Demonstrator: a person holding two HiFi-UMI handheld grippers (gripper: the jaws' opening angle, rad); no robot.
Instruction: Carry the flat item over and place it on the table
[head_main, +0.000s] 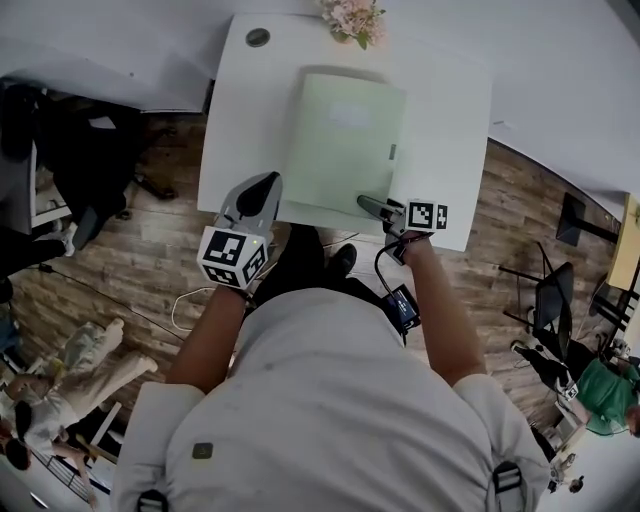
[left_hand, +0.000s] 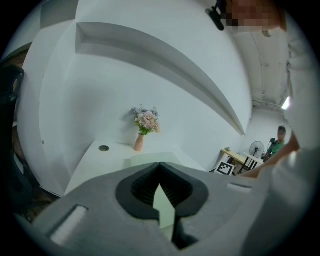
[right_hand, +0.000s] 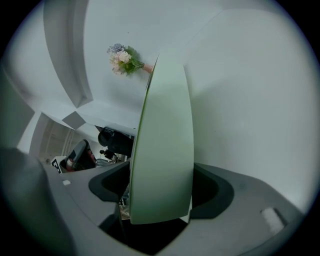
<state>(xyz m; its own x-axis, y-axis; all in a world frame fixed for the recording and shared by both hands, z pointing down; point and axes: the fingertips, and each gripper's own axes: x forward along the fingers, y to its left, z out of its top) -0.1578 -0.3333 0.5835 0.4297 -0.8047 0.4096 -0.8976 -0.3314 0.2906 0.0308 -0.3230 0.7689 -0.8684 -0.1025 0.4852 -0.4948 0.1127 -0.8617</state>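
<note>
A pale green flat item (head_main: 340, 140) lies flat on the white table (head_main: 450, 120), its near edge at the table's front edge. My right gripper (head_main: 372, 205) reaches over that near edge at its right part. In the right gripper view the green item (right_hand: 165, 140) runs edge-on between the jaws of my right gripper (right_hand: 160, 175), which stand wide with a gap beside it, so it is open. My left gripper (head_main: 262, 185) hovers at the item's near left corner, shut and empty. In the left gripper view the tips of the left gripper (left_hand: 160, 166) meet in front of the green item (left_hand: 150, 159).
A small vase of pink flowers (head_main: 355, 20) stands at the table's far edge, with a round cable hole (head_main: 258, 37) at the far left corner. A black office chair (head_main: 80, 150) stands on the wooden floor to the left, and another chair (head_main: 550, 300) to the right.
</note>
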